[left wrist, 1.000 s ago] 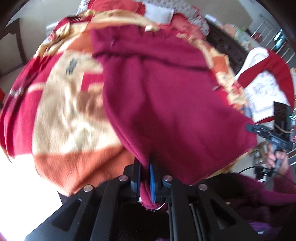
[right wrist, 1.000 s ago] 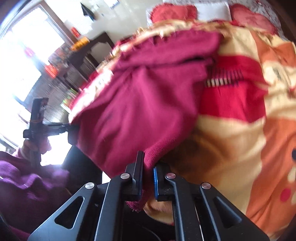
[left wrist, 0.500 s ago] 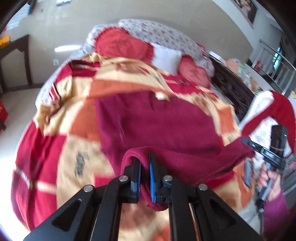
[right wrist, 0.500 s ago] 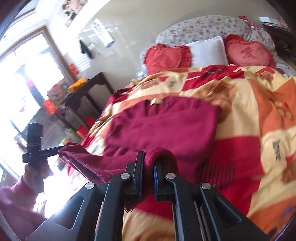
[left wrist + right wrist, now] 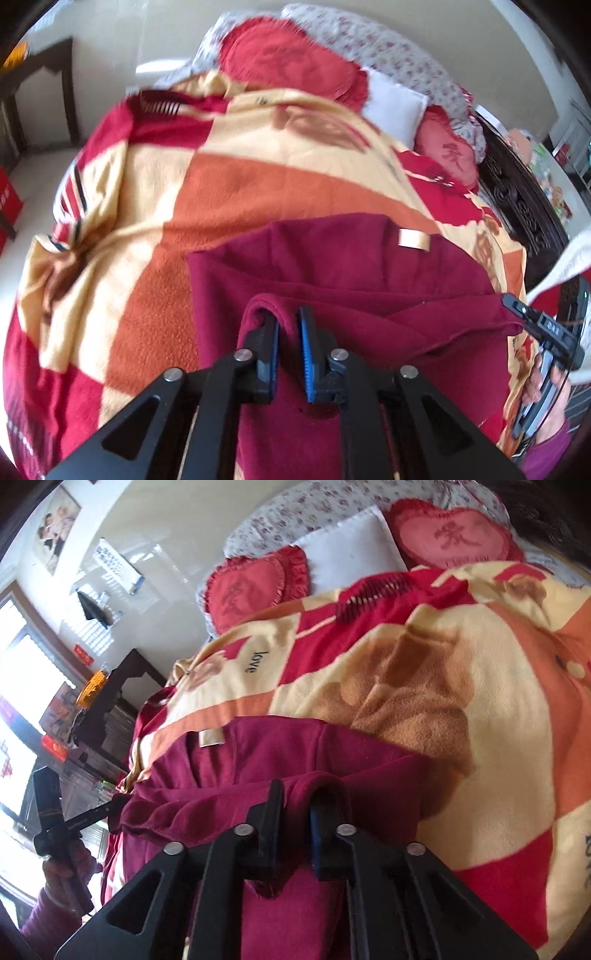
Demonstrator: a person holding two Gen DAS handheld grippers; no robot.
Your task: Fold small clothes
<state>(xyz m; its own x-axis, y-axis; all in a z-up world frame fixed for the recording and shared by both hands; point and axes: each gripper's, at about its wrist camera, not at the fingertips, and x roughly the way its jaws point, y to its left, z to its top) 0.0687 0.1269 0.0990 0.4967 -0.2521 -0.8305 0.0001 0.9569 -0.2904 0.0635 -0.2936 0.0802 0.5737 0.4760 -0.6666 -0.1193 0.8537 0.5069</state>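
Observation:
A maroon fleece garment (image 5: 369, 266) lies on the patterned blanket (image 5: 229, 192), with a beige label (image 5: 413, 239) at its far edge. Its near edge is lifted and stretched between both grippers, doubled over the lower part. In the left wrist view my left gripper (image 5: 289, 332) has the hem looped over one finger and cloth between the pads, and its jaws are opening slightly. My right gripper (image 5: 298, 808) is shut on the other corner of the maroon garment (image 5: 266, 749). Each wrist view shows the other gripper in a hand at the frame's edge.
Two red heart cushions (image 5: 255, 587) and a white pillow (image 5: 351, 550) sit at the head of the bed. A dark carved bed frame (image 5: 517, 199) runs along one side. A white and red garment (image 5: 576, 251) lies near the bed's edge. A dark side table (image 5: 122, 686) stands by the window.
Both grippers carried the garment's near edge forward toward the labelled edge, folding it over. The left gripper's jaws stand slightly wider than before.

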